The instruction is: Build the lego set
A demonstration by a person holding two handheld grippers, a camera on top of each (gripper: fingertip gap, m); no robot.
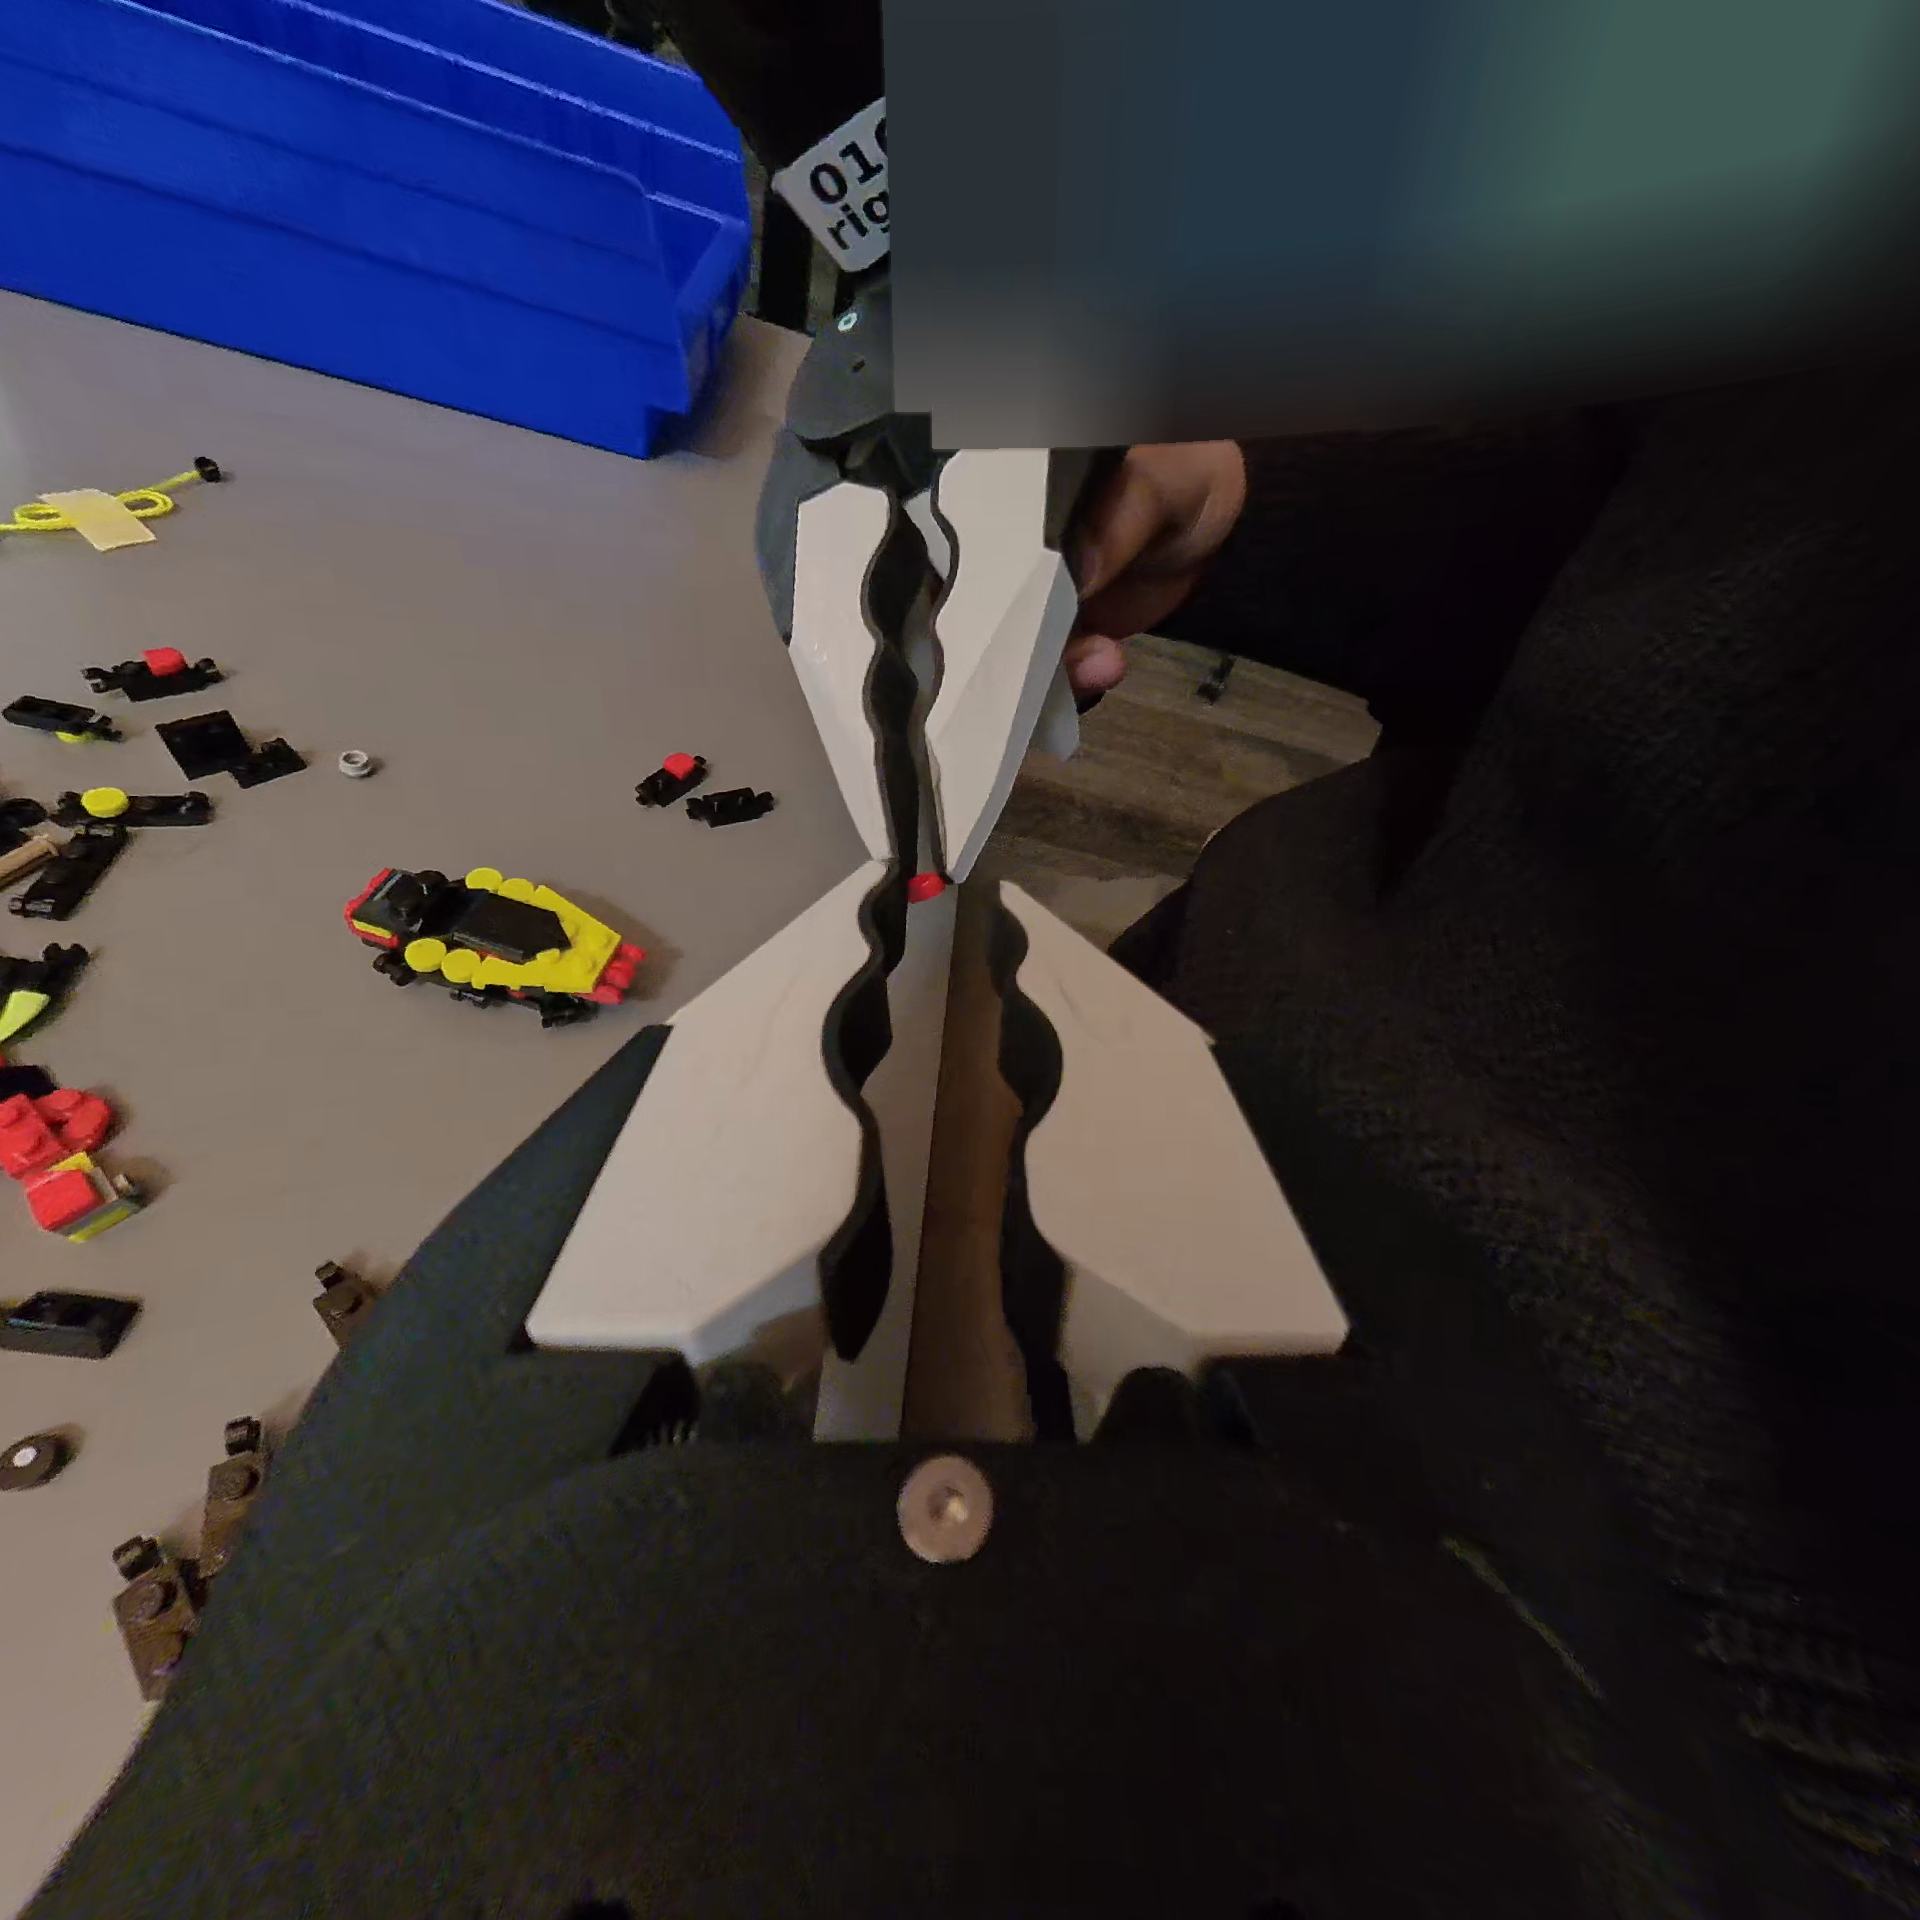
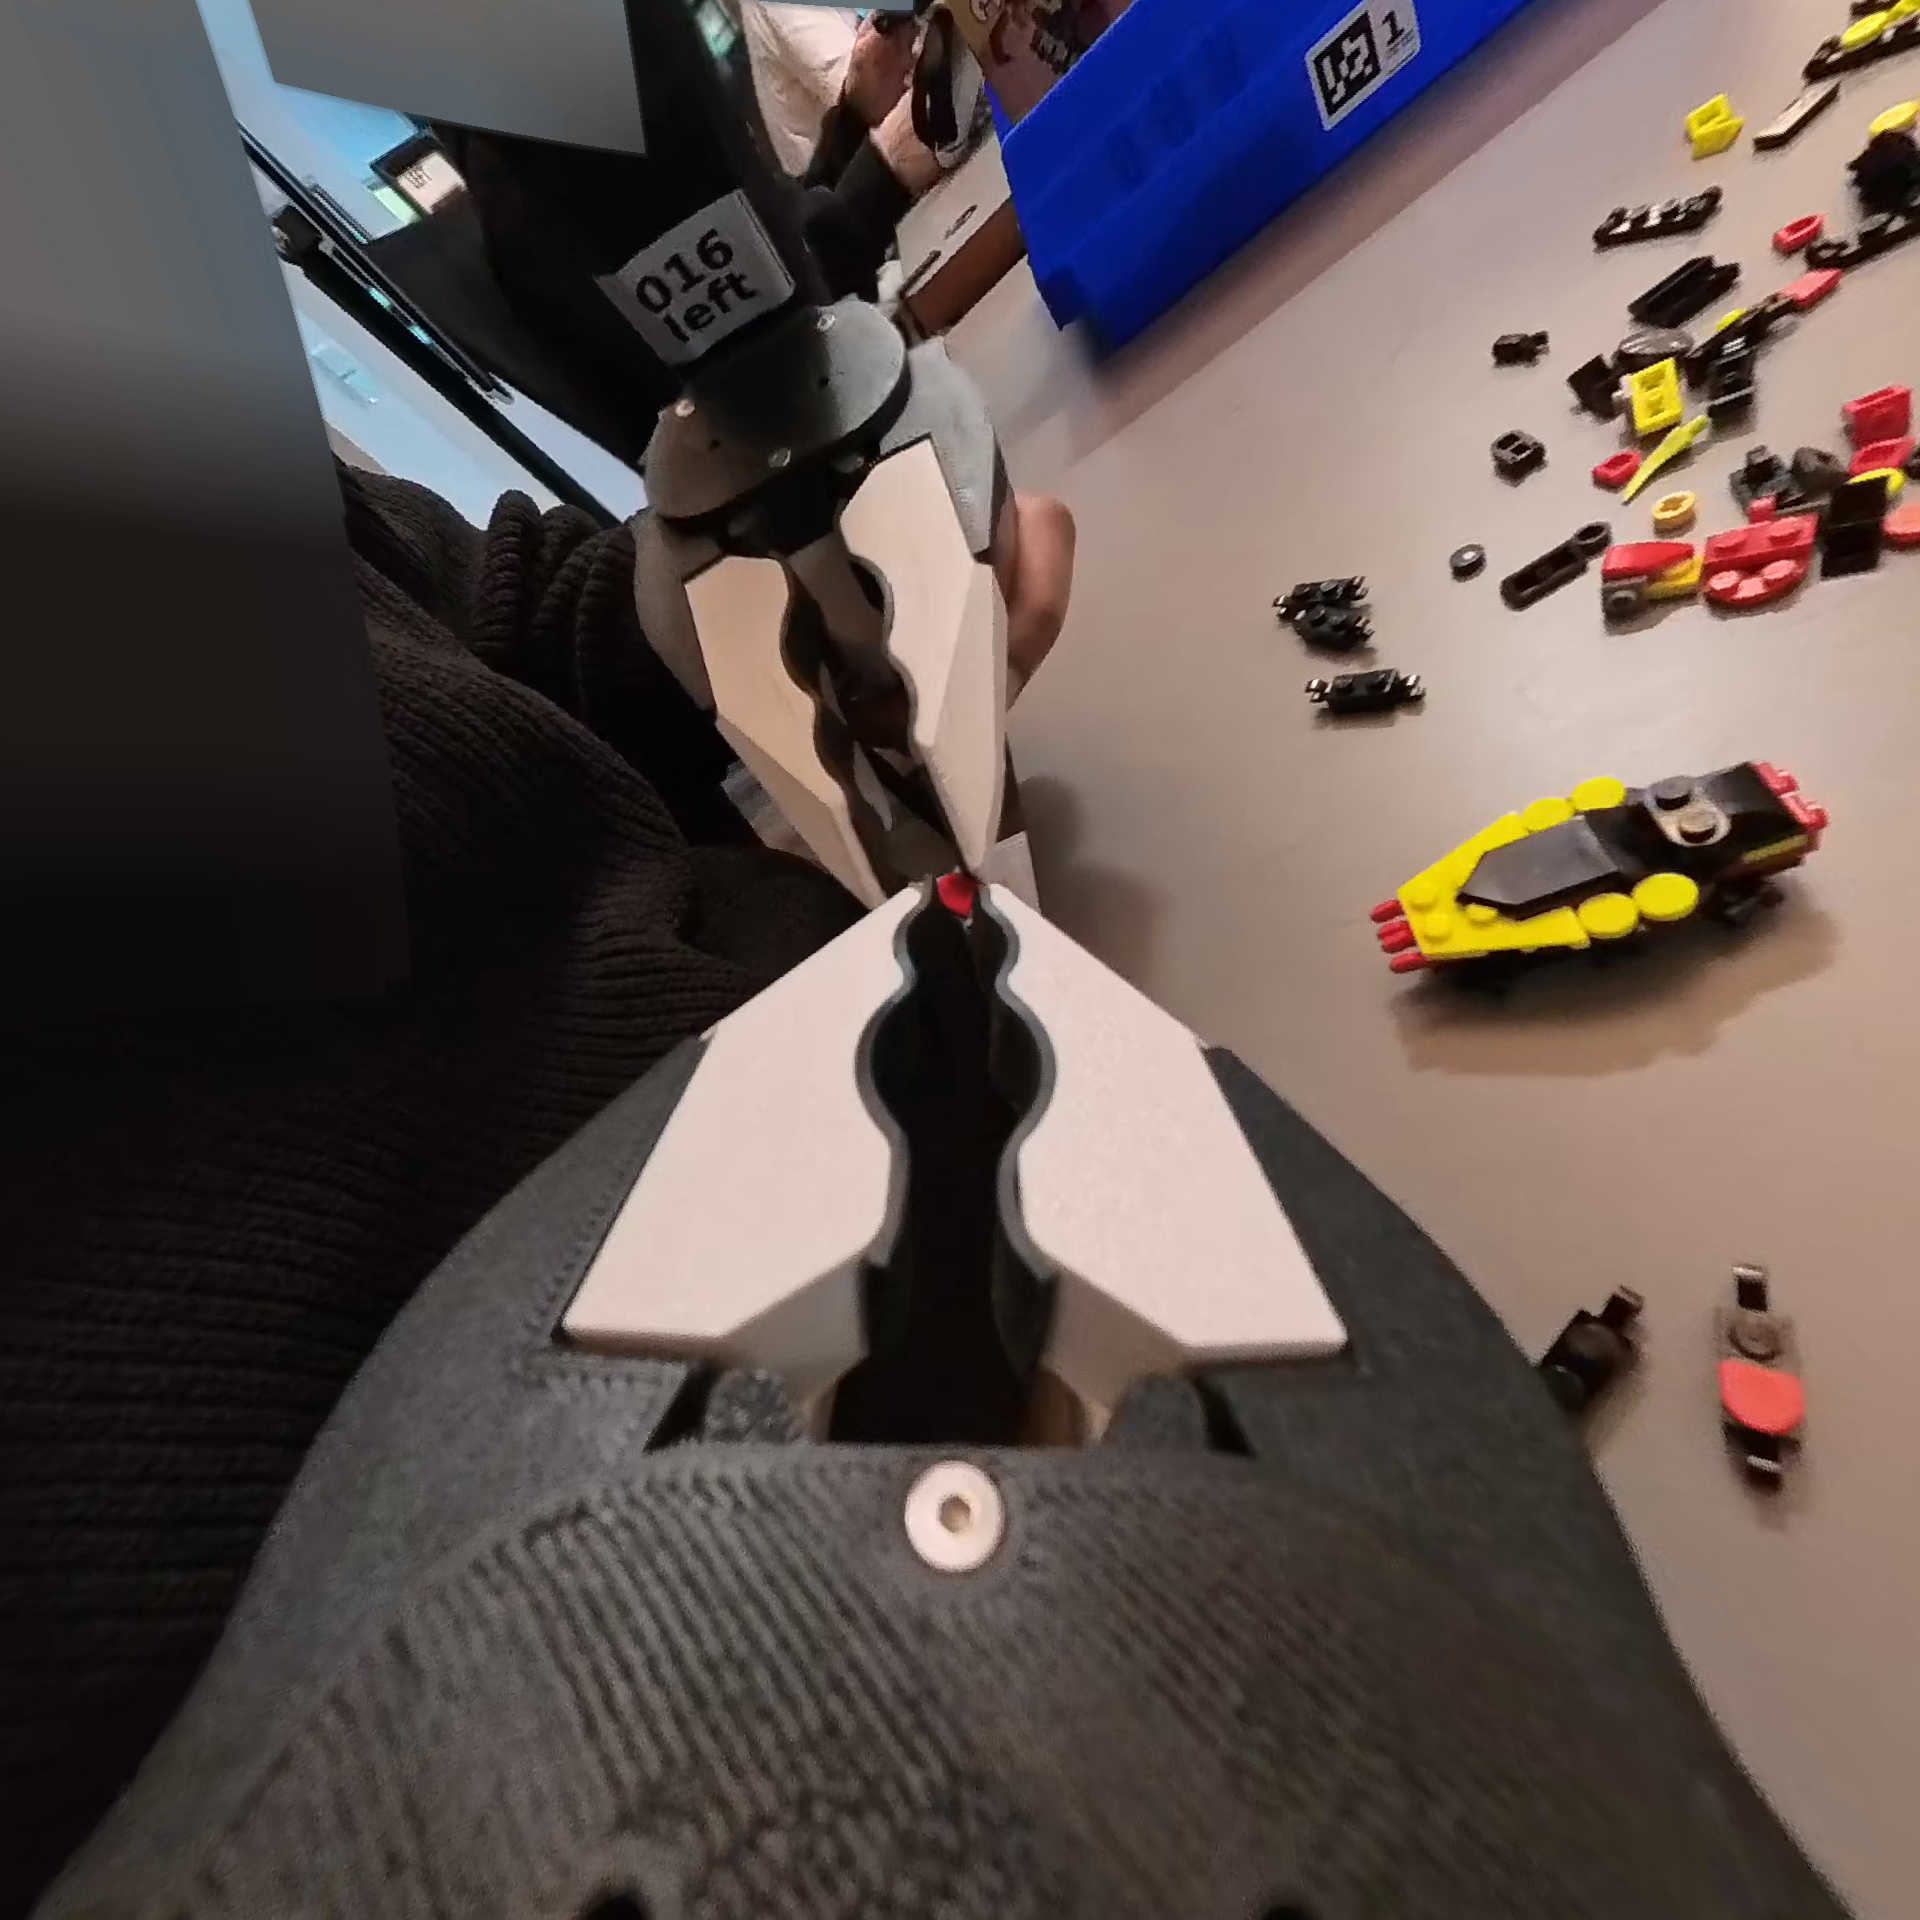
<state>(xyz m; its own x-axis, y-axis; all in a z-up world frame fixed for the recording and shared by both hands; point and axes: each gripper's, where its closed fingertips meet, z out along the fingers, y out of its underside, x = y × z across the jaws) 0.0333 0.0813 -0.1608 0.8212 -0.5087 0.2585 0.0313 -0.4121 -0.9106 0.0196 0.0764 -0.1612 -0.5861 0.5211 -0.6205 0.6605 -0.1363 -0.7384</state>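
Piece: small red toy-brick stud (image 1: pixel 924 886) sits off the table (image 1: pixel 499 623) edge, right of the yellow-and-black brick boat (image 1: pixel 488 940).
Right gripper (image 2: pixel 951 904): fingers narrow, pinching the stud at the very tips.
Left gripper (image 1: pixel 914 883): tip to tip with it, fingers narrow, one tip apparently touching the stud.
Risk: shallow tip hold; a nudge could flick it away.
Orientation: too small to tell its axis.

wrist cams face each other, sharing table (image 1: pixel 520 623).
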